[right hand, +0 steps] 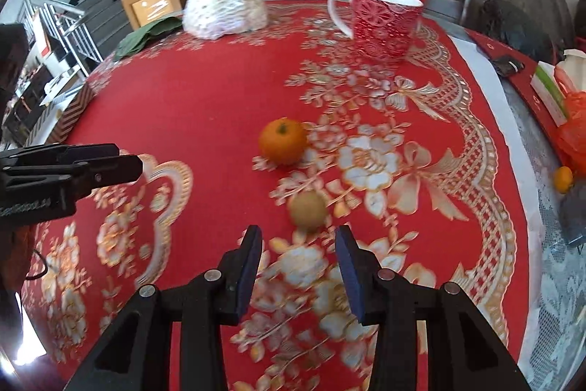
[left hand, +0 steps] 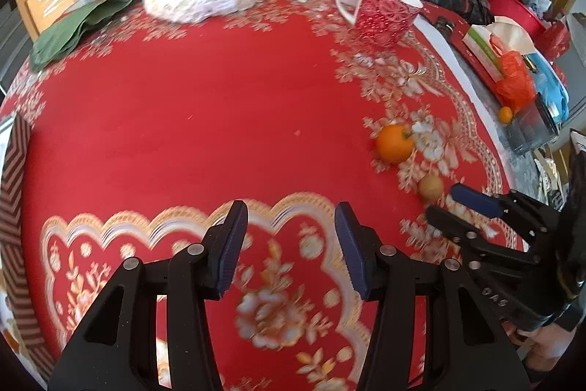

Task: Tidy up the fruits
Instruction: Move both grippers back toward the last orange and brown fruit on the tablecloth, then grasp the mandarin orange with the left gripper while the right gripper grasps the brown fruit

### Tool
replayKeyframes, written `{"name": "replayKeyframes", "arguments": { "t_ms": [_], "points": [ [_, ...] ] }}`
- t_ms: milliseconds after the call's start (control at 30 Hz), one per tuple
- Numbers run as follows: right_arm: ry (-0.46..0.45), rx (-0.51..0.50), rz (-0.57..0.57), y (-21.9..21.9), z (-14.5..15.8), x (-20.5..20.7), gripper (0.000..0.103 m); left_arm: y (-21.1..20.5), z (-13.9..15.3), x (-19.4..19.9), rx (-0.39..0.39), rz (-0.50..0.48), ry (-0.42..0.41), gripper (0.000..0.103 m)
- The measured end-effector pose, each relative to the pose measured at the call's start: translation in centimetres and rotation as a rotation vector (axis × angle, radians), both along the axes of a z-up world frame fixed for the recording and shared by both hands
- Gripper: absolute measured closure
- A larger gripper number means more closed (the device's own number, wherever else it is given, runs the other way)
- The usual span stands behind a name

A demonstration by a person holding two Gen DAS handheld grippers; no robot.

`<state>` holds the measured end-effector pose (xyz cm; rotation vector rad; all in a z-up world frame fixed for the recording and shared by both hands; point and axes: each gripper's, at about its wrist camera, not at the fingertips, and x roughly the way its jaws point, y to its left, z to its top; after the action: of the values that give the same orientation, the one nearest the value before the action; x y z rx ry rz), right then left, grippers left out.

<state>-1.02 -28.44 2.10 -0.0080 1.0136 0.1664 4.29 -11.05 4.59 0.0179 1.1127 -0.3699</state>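
Tan round fruit just ahead of right claw, spread and empty; orange farther ahead. Left claw, spread, empty, well off.

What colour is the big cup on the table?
The cup is red with a white lacy flower pattern, plus a white handle and inside. The right wrist view shows it best.

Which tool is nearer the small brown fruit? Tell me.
Right. The right tool sits just short of the small brown fruit, jaws open and empty. The left tool hangs over bare cloth well to its left.
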Motion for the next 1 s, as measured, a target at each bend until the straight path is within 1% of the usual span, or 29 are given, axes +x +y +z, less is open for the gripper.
{"name": "replayKeyframes", "arguments": {
  "t_ms": [133, 200, 333, 400, 500, 567, 633, 767, 833, 1000],
  "points": [
    [-0.005, 0.004, 0.018, -0.3, -0.5, 1.5, 0.063, -1.3, 0.1, 0.7, -0.004, -0.010, 0.000, 0.054],
    [0.002, -0.004, 0.025, -0.3, -0.9, 2.0, 0.072, -1.8, 0.0, 1.0, -0.001, -0.013, 0.000, 0.054],
    [-0.004, -0.024, 0.054, -0.2, -1.1, 2.1, 0.080, -2.7, -0.3, 1.6, 0.003, -0.021, 0.005, 0.054],
    [-0.004, -0.018, 0.063, -0.3, -1.2, 1.9, 0.081, -3.2, -0.4, 1.9, 0.001, -0.028, 0.007, 0.054],
    [-0.001, -0.017, 0.063, -0.6, -1.1, 1.5, 0.081, -4.2, -0.5, 2.4, -0.021, -0.046, 0.021, 0.054],
    [0.002, -0.021, 0.054, -1.0, -1.1, 1.2, 0.081, -5.0, -0.4, 2.6, -0.030, -0.064, 0.016, 0.054],
    [-0.001, -0.010, 0.051, -1.4, -1.1, 1.0, 0.081, -6.1, -0.5, 2.9, -0.036, -0.081, 0.013, 0.054],
    [-0.008, 0.009, 0.051, -1.8, -1.2, 0.8, 0.080, -7.8, -1.1, 3.6, -0.045, -0.110, 0.034, 0.054],
    [-0.010, 0.010, 0.053, -1.8, -1.2, 0.7, 0.080, -8.6, -1.1, 3.7, -0.049, -0.129, 0.028, 0.054],
    [-0.013, 0.027, 0.055, -2.1, -1.2, 0.6, 0.080, -10.2, -2.0, 4.5, -0.021, -0.140, 0.038, 0.054]
  ]
}}
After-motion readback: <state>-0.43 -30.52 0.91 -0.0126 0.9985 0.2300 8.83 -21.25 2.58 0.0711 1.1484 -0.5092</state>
